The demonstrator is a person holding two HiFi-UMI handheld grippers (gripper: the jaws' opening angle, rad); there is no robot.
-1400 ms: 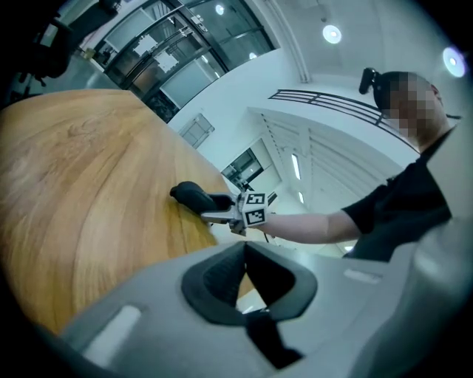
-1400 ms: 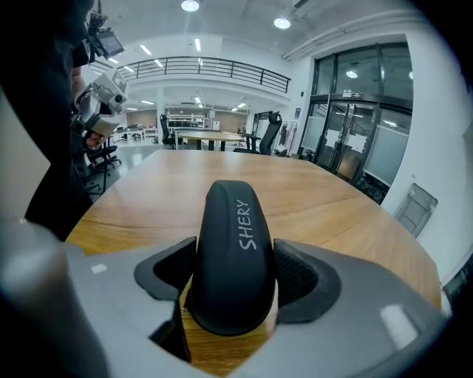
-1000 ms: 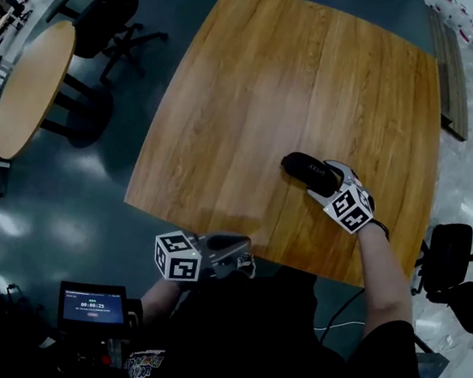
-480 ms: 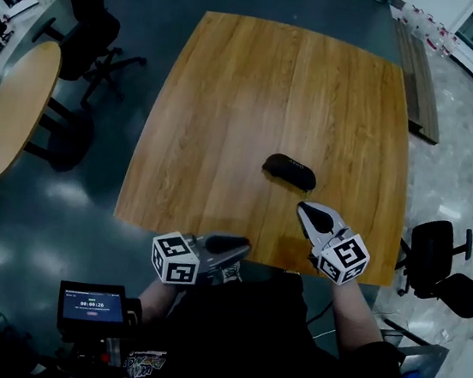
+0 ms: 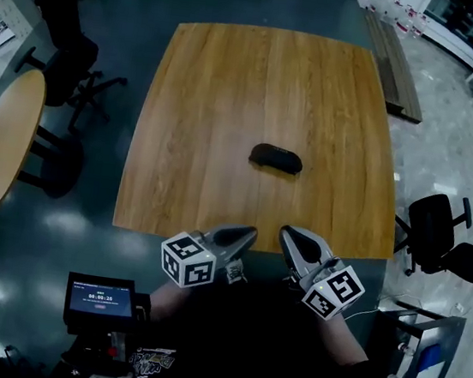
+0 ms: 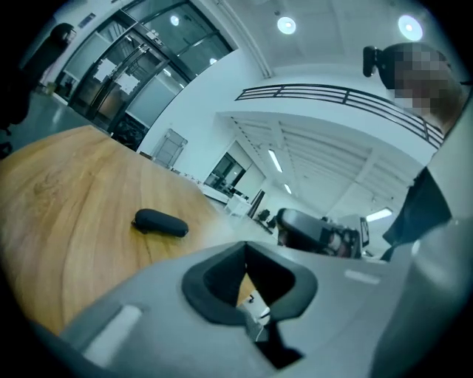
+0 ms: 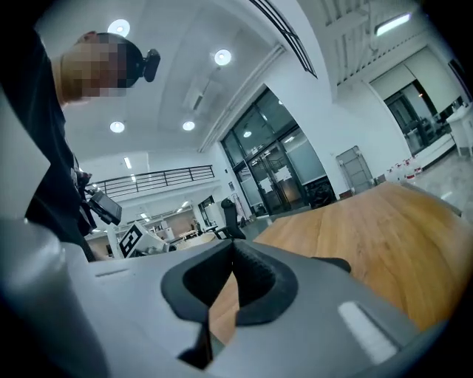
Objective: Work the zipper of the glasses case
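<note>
One glasses case (image 5: pixel 276 158), half-hidden, right gripper view

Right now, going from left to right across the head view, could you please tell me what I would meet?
Round light-wood side table → small lit black-framed screen → black oval glasses case → black wheeled office chair.

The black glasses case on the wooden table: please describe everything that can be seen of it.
The black, oblong glasses case with rounded ends looks matte. It lies flat near the middle of the square wooden table, long side across the head view. Only the tabletop touches it; its zipper is too small to see.
</note>
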